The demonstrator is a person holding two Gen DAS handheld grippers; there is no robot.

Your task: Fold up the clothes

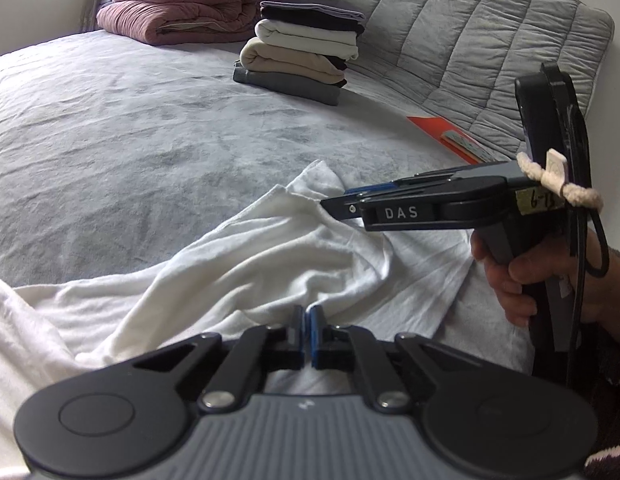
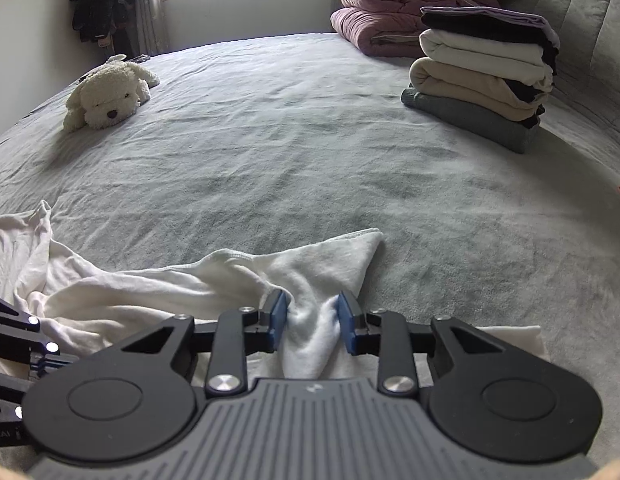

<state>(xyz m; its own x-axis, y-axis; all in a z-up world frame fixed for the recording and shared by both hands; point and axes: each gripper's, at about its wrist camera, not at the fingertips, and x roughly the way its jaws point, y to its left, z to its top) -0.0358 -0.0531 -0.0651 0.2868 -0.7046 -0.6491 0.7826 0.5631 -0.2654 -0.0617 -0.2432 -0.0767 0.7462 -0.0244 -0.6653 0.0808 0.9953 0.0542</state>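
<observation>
I pinch the white shirt (image 1: 269, 256) on the bed (image 1: 129, 128): left gripper (image 1: 308, 336) jaws pressed together on a fold, right gripper (image 2: 312, 322) jaws holding a bunch, its corner at twelve o'clock.

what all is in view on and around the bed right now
white garment: 1, white, crumpled at near edge of bed
folded clothes stack: 1, mixed colours, far right on bed
pink comforter: 1, folded, behind the stack
plush dog: 1, cream, far left on bed
orange folder: 1, right, by grey quilt
dark clothing: hanging by window
left tongs: shut on garment
right tongs: around a garment fold
hand: gripping right handle
</observation>
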